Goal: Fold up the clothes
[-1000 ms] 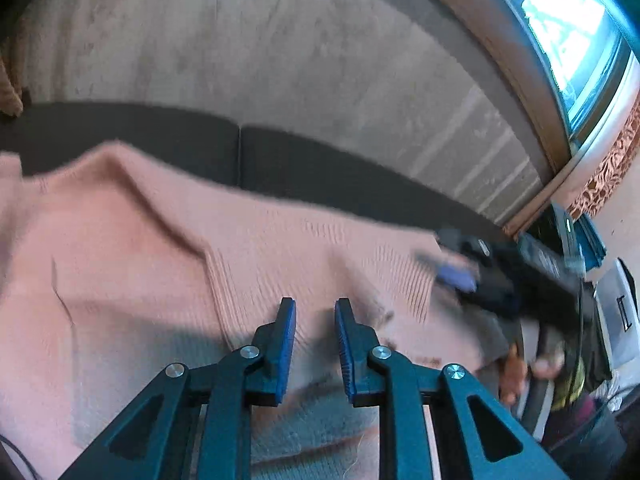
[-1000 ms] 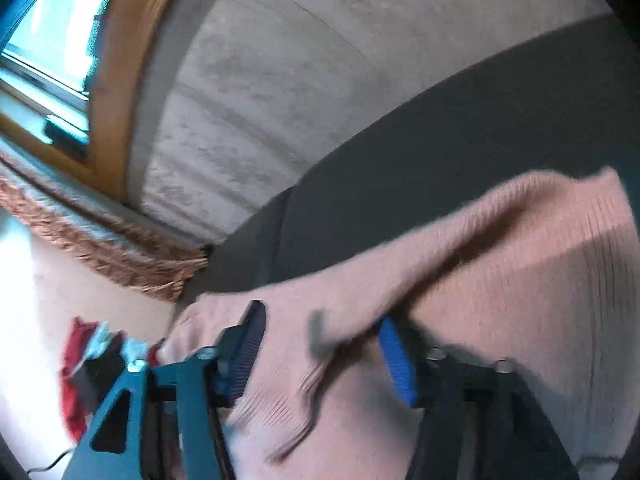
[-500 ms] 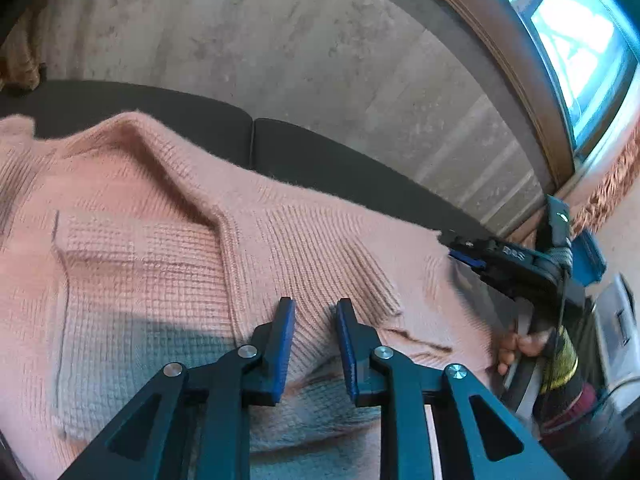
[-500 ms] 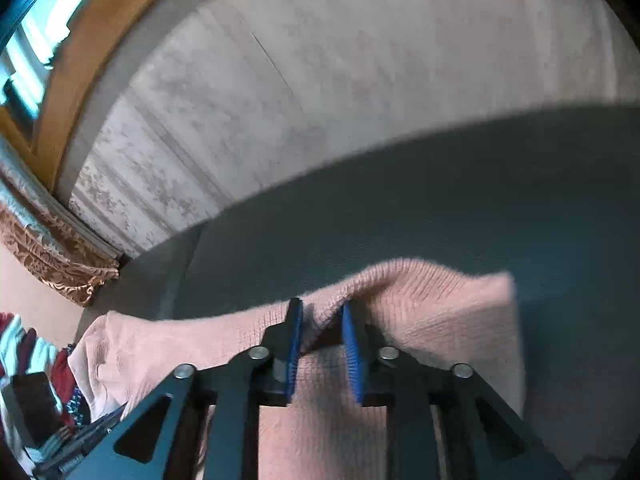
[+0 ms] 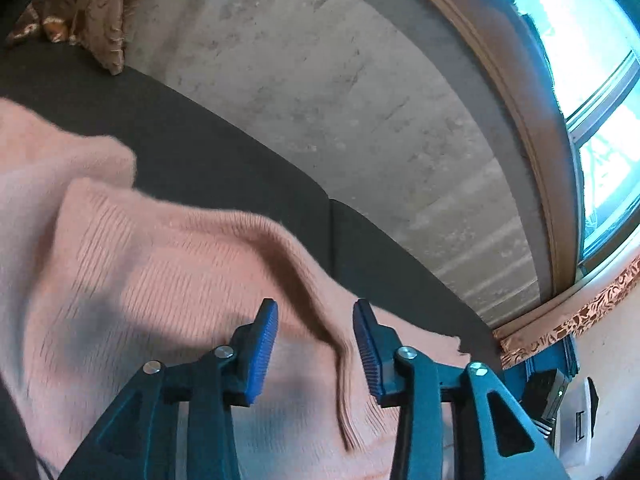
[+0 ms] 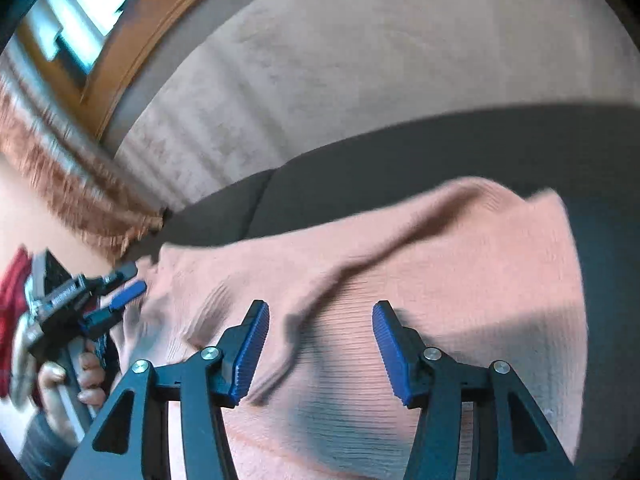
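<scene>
A pink knitted sweater (image 5: 160, 272) lies spread on a dark grey sofa seat (image 5: 224, 160). My left gripper (image 5: 316, 344) is open, its jaws on either side of a raised fold of the sweater. My right gripper (image 6: 320, 344) is open wide just above the sweater (image 6: 440, 280), holding nothing. In the right wrist view the left gripper (image 6: 120, 300) shows at the far left, open at the sweater's edge, with the hand that holds it below.
The sofa's pale backrest (image 5: 320, 80) rises behind the seat. A brown patterned cushion (image 5: 88, 8) lies at the top left. A window (image 5: 592, 80) is at the right. A red garment (image 6: 12, 292) lies at the left edge.
Both grippers have opened: each was nearly shut on a fold of the sweater half a second ago. The sweater now lies loose on the seat with a ridge between the left jaws.
</scene>
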Motion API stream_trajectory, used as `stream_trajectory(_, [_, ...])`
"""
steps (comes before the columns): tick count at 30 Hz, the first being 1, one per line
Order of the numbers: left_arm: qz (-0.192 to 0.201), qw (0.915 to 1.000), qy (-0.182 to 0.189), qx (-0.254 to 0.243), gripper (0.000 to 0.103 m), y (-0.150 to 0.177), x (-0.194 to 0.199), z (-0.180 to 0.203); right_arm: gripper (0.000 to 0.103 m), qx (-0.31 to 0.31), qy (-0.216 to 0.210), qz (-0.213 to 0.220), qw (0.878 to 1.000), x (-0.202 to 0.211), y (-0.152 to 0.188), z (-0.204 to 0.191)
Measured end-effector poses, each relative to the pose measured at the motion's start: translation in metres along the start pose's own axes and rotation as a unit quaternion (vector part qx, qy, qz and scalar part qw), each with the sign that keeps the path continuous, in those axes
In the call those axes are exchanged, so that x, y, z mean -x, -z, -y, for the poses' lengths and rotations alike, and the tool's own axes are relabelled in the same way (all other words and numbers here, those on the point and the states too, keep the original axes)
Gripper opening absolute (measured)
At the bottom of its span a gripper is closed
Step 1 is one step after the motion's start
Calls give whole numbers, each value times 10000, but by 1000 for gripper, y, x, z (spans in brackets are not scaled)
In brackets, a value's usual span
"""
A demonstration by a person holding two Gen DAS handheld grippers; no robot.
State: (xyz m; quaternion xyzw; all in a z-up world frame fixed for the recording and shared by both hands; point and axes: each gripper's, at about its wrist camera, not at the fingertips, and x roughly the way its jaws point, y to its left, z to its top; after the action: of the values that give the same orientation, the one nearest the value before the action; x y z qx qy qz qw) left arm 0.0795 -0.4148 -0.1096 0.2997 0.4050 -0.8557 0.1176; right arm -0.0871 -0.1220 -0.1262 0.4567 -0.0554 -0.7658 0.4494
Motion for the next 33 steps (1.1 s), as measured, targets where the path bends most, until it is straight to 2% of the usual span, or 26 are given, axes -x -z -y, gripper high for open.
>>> stream_trajectory(3, [-350,9994,12,50,42,-10,-26,0,56,-424,-163,26,9990,-4,-7,18])
stream_trajectory(6, [-545,9985,21,75,38,-16,-47,0,56,-352,-188,77,9992,-13,-19,14])
stream_trajectory(7, [-440,9990,-17,20,28,-18,-49,2,53,-315,-185,91,9993,-17,-23,12])
stream_trajectory(8, [-314,9994,-111,-24,24,-19,-49,3,39,-207,-114,93,9997,-21,-26,9])
stream_trajectory(9, [-229,9995,-225,-14,17,-21,-50,2,21,-125,-54,102,9999,-23,-27,7])
stream_trajectory(10, [-176,9992,-355,36,16,-23,-53,0,17,-54,-10,153,9999,-24,-32,6])
stream_trajectory(11, [-123,9987,-486,86,16,-24,-55,-3,14,9,33,254,9997,-24,-36,6])
stream_trajectory(12, [-36,9976,-690,32,12,-26,-57,-5,14,118,161,289,9994,-27,-40,5])
stream_trajectory(14, [86,9958,-897,-129,11,-26,-60,-5,13,261,446,210,9984,-40,-42,8])
stream_trajectory(16, [124,9933,-1104,-327,12,-25,-61,0,9,88,462,196,9987,-45,-43,18])
stream_trajectory(18, [122,9913,-1249,-396,13,-24,-61,5,9,-52,491,228,9985,-46,-45,24])
stream_trajectory(20, [189,9879,-1503,-348,20,-21,-50,11,10,-197,316,234,9990,-42,-46,29])
stream_trajectory(22, [510,9820,-1753,-492,21,-16,-29,22,14,-214,310,259,9990,-36,-47,29])
stream_trajectory(24, [816,9789,-1748,-679,21,-7,-8,35,25,-162,374,307,9987,-28,-45,25])
stream_trajectory(26, [952,9794,-1549,-874,22,5,6,48,33,72,508,487,9975,-11,-39,12])
stream_trajectory(28, [833,9799,-1337,-1221,23,20,7,62,35,331,547,607,9961,1,-33,-2])
stream_trajectory(30, [507,9786,-1245,-1561,23,38,-6,73,41,618,503,665,9946,8,-27,-18])
stream_trajectory(32, [26,9775,-1279,-1677,23,58,-31,74,45,1107,340,438,9923,-1,-21,-43])
stream_trajectory(33, [-52,9772,-1322,-1663,23,67,-38,72,47,1369,295,295,9897,-8,-16,-54])
